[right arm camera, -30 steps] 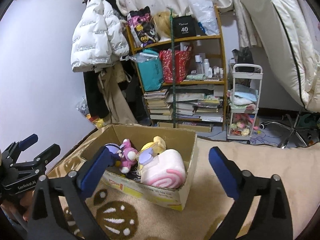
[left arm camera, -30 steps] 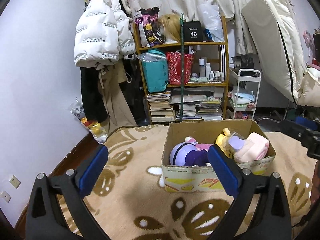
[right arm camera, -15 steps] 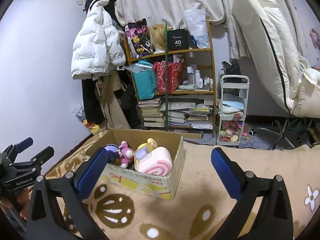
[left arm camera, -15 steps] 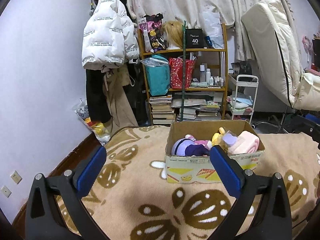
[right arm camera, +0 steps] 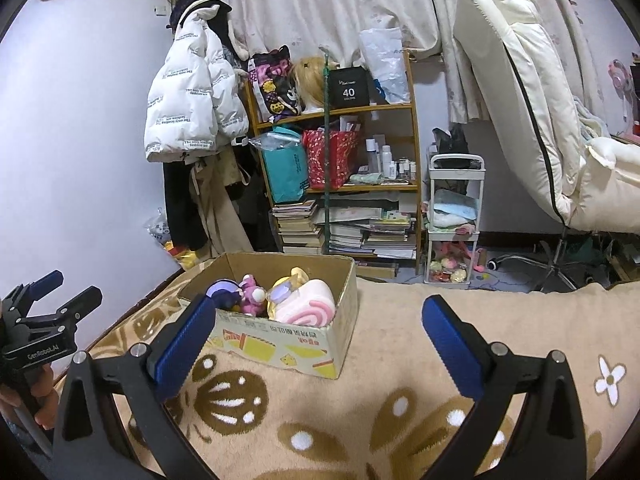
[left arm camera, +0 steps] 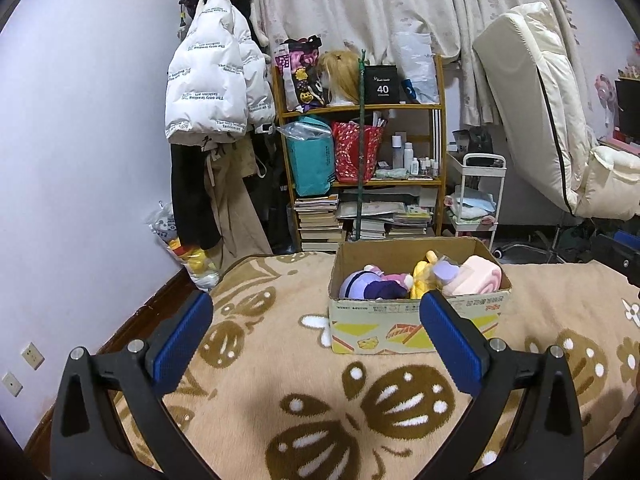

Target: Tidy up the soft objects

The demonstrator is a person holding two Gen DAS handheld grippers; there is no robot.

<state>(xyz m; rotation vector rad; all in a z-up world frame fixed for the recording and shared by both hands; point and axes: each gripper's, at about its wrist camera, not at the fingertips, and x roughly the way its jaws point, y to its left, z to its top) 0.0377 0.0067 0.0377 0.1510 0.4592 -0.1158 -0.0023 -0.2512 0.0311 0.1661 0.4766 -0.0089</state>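
Observation:
An open cardboard box [left arm camera: 420, 320] stands on the beige flowered blanket [left arm camera: 280, 380]. Inside it lie a purple plush [left arm camera: 362, 286], a yellow plush [left arm camera: 422, 276] and a pink swirl-roll plush [left arm camera: 474, 280]. My left gripper [left arm camera: 312, 304] is open and empty, hanging above the blanket short of the box. In the right wrist view the same box [right arm camera: 280, 344] holds the purple plush [right arm camera: 222, 290], a small magenta plush [right arm camera: 252, 298] and the pink roll [right arm camera: 306, 308]. My right gripper [right arm camera: 320, 306] is open and empty, near the box's right end. The left gripper [right arm camera: 52, 300] shows at far left, held by a hand [right arm camera: 40, 396].
A wooden shelf [left arm camera: 360, 184] packed with bags, bottles and books stands against the back wall. A white puffer jacket [left arm camera: 212, 88] hangs to its left and a white trolley [right arm camera: 454, 220] is on its right. A cream reclining chair [right arm camera: 528, 100] fills the right side. The blanket's left edge meets the wall [left arm camera: 80, 160].
Both grippers have drawn back and risen away from the box, which now looks smaller and farther off. Both stay open and empty, and the toys in the box have not moved.

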